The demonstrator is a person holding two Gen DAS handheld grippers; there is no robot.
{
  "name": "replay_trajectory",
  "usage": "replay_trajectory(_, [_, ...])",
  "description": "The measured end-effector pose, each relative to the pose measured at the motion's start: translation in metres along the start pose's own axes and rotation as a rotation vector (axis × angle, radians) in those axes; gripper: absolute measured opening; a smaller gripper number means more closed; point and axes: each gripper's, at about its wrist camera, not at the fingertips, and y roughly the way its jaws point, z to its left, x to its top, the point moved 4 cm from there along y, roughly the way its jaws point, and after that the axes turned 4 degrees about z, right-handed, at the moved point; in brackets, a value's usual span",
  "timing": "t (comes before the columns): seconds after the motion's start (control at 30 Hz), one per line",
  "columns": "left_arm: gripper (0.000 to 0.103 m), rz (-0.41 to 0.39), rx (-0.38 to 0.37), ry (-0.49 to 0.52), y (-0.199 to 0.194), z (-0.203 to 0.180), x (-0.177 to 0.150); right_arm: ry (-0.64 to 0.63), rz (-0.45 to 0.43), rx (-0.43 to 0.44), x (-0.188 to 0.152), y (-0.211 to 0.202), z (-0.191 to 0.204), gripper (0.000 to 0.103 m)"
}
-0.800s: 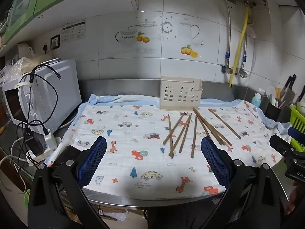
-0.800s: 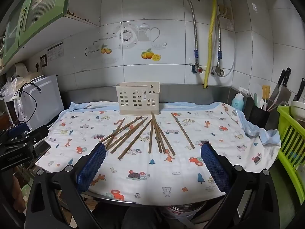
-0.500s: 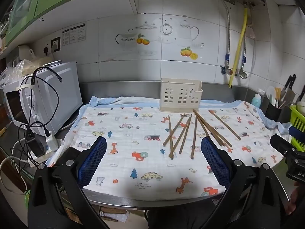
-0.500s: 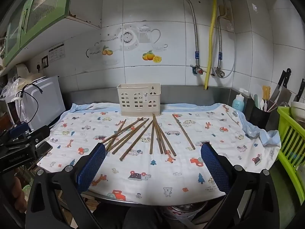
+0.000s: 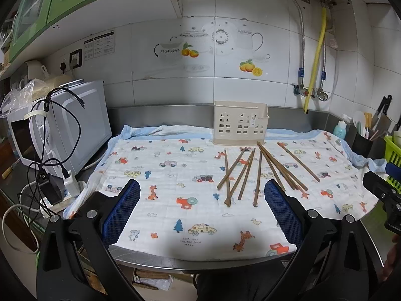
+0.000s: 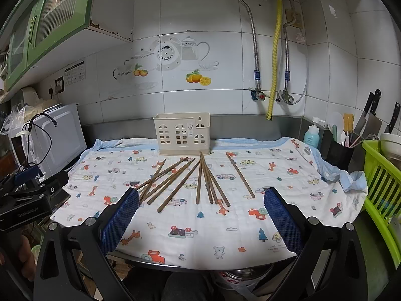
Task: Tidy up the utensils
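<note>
Several brown wooden chopsticks (image 5: 260,169) lie scattered on a cartoon-print cloth (image 5: 175,175), also in the right wrist view (image 6: 198,178). A cream slotted utensil holder (image 5: 240,123) stands upright behind them at the back of the cloth, seen too in the right wrist view (image 6: 182,133). My left gripper (image 5: 201,209) is open and empty, held over the cloth's front edge, short of the chopsticks. My right gripper (image 6: 200,215) is open and empty, in front of the chopsticks; its body shows at the left view's right edge (image 5: 383,193).
A white microwave (image 5: 60,125) with black cables (image 5: 45,165) stands left of the cloth. A black utensil cup (image 6: 339,153), knives (image 6: 371,115), a blue bottle (image 6: 311,135) and a green rack (image 6: 381,183) are at the right. Pipes (image 6: 274,57) run down the tiled wall.
Both grippers have drifted slightly, so the counter sits a little lower in view. Both stay open and empty. The chopsticks and holder have not moved.
</note>
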Motion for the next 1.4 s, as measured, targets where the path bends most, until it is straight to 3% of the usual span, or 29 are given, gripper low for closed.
replay_trajectory(1.4, [0.098,-0.04,0.009,0.006,-0.014,-0.003,0.009,-0.006,-0.012,0.008,0.002,-0.007,0.001,0.097])
